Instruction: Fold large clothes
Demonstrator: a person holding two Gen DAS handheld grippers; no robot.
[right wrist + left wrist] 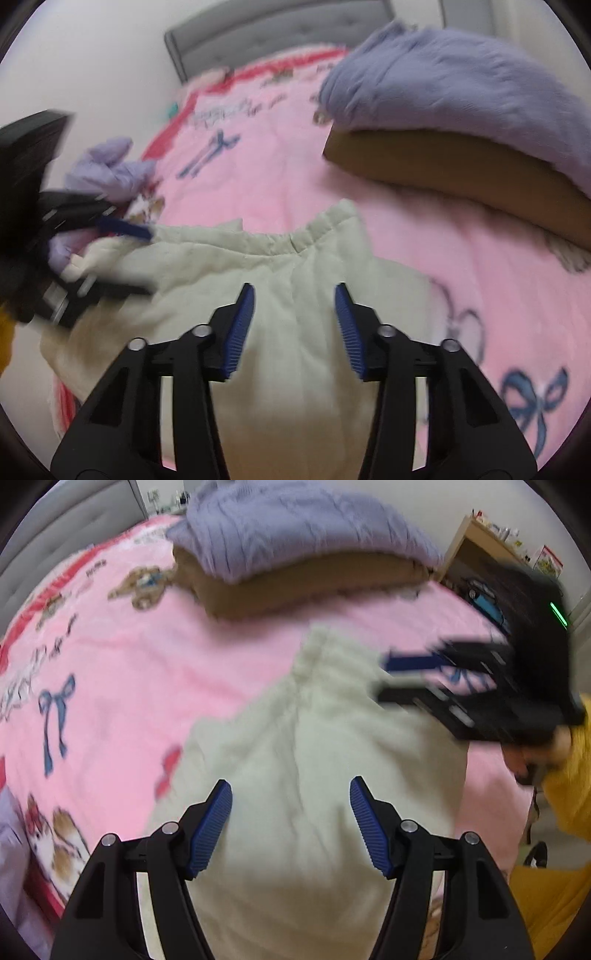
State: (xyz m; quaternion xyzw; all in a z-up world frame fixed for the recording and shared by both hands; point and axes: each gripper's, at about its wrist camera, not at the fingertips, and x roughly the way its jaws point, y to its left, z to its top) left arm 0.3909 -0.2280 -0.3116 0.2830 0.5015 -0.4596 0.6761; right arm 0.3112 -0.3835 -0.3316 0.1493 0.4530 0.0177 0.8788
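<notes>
Cream fleece garment [314,775] lies under my left gripper [291,821] and right gripper [294,328], both apart; grabbing one layer risks a crooked fold.

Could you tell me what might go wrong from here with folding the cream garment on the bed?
Both the left gripper and right gripper are open above the cream garment, so a careless pinch could also catch the pink blanket underneath. The garment lies bunched and creased, so folds may come out uneven. Pulling it forward could bump the folded purple and brown stack nearby.
</notes>
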